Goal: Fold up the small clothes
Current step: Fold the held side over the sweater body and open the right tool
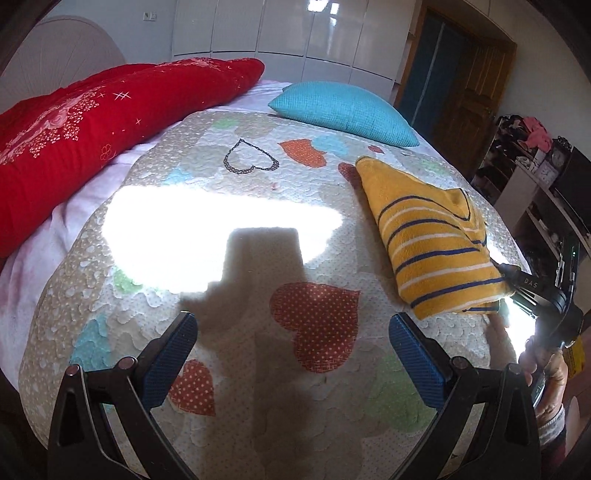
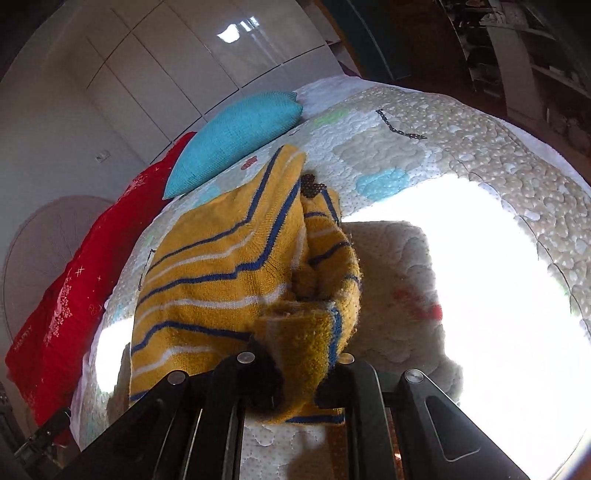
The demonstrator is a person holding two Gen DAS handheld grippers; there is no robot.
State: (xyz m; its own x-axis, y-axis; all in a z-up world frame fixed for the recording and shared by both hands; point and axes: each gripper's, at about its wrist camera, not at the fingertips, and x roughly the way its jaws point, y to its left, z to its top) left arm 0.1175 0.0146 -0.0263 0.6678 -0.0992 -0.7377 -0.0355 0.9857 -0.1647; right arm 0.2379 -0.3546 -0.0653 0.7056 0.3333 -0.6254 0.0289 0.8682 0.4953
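A small yellow knit sweater point(image 1: 436, 236) with blue and white stripes lies folded on the heart-patterned quilt point(image 1: 236, 192) at the right. My left gripper point(image 1: 291, 332) is open and empty, hovering over the quilt to the left of the sweater. My right gripper point(image 1: 513, 284) comes in from the right edge and grips the sweater's near corner. In the right wrist view the sweater point(image 2: 221, 266) fills the middle and my right gripper point(image 2: 299, 365) is shut on a bunched fold of it; the fingertips are buried in the knit.
A red quilted blanket point(image 1: 92, 125) lies along the left side of the bed. A turquoise pillow point(image 1: 343, 107) sits at the far end. White wardrobes point(image 1: 295, 33) stand behind. A wooden door point(image 1: 469, 99) and cluttered shelves point(image 1: 539, 166) are at the right. Bright sunlight washes out part of the quilt.
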